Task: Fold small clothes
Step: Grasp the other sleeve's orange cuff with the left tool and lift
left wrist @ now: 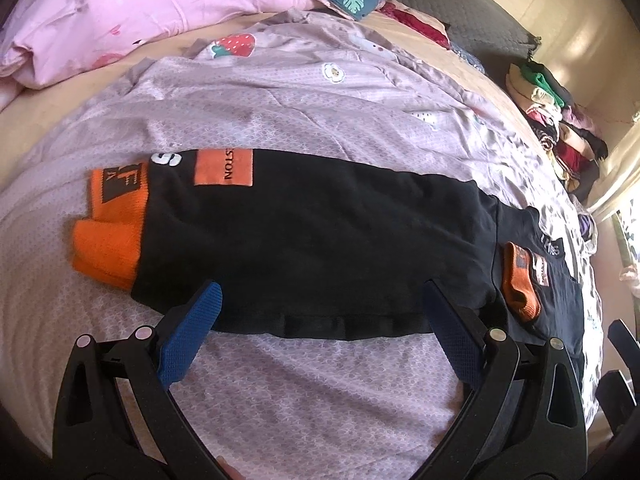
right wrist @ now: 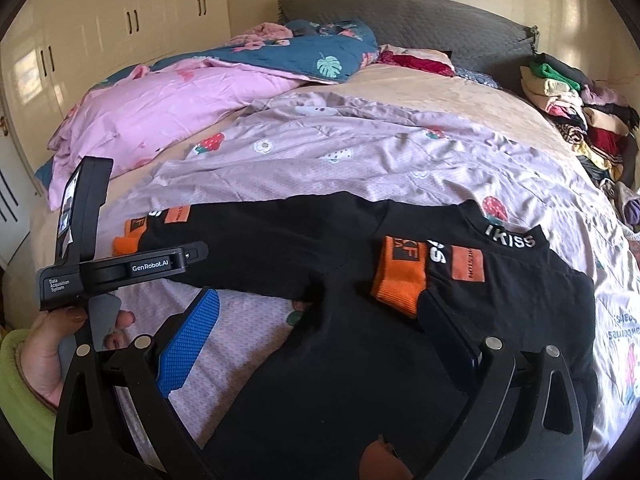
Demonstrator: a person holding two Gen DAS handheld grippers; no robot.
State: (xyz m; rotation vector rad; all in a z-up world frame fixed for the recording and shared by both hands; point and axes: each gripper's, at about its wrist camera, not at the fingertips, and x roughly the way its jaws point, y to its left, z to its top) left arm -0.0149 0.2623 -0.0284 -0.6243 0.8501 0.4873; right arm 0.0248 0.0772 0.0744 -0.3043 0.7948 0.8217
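A small black sweatshirt (left wrist: 320, 232) lies flat on the mauve bedspread (left wrist: 280, 112). One sleeve stretches out to the left and ends in an orange cuff (left wrist: 108, 236). The other sleeve is folded across the chest, its orange cuff (right wrist: 398, 276) lying below the "IKISS" collar (right wrist: 510, 240). My left gripper (left wrist: 322, 300) is open, its blue pads (left wrist: 192, 332) straddling the near edge of the outstretched sleeve. My right gripper (right wrist: 320, 304) is open low over the shirt's body, with nothing between the fingers. A hand (right wrist: 44, 356) holds the left gripper's housing (right wrist: 132, 268).
A pink quilt (right wrist: 160, 108) and a teal leaf-print quilt (right wrist: 304, 56) are bunched at the head of the bed. A pile of folded clothes (right wrist: 576, 112) sits at the far right by the grey headboard (right wrist: 420, 20). Cream wardrobes (right wrist: 120, 20) stand behind.
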